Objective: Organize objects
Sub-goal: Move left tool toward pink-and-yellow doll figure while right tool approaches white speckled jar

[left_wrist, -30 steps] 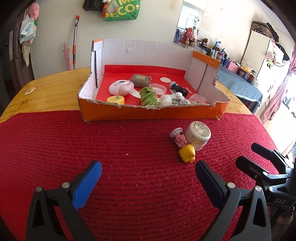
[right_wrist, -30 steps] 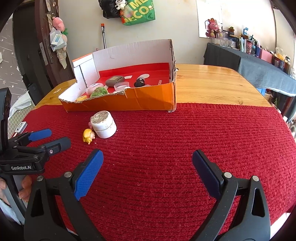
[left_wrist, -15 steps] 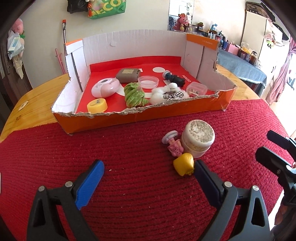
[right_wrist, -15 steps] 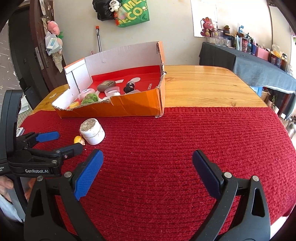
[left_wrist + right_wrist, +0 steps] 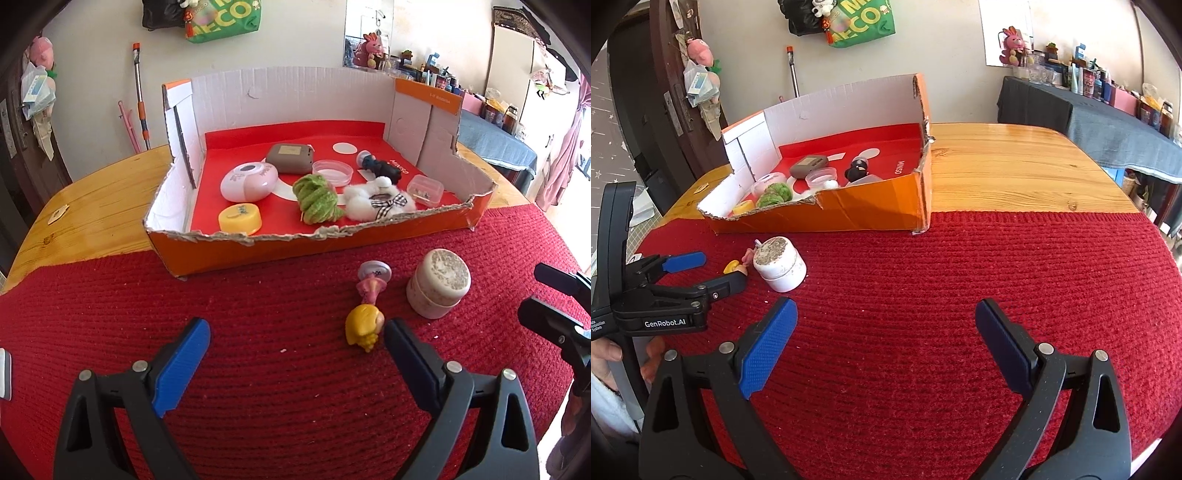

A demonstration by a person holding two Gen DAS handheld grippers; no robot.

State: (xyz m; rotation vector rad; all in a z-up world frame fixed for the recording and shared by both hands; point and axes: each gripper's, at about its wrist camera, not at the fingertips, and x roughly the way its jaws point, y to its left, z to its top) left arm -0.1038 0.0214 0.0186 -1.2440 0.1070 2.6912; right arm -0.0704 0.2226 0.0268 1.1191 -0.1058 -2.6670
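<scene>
left claw (image 5: 295,343): spread wide, nothing pinched
right claw (image 5: 884,323): spread, idle over red mat (image 5: 960,288)
target: yellow toy (image 5: 364,326) on mat, touching right pad, outside box (image 5: 332,240)
advice: shift claw right to centre toy, then pinch

A small yellow-headed toy figurine with a pink body (image 5: 364,325) lies on its side on the red mat. Just beside it a squat white plastic jar with a speckled lid (image 5: 439,287) stands upright. Behind both sits an open orange cardboard box (image 5: 332,240), which seems partly torn.
</scene>
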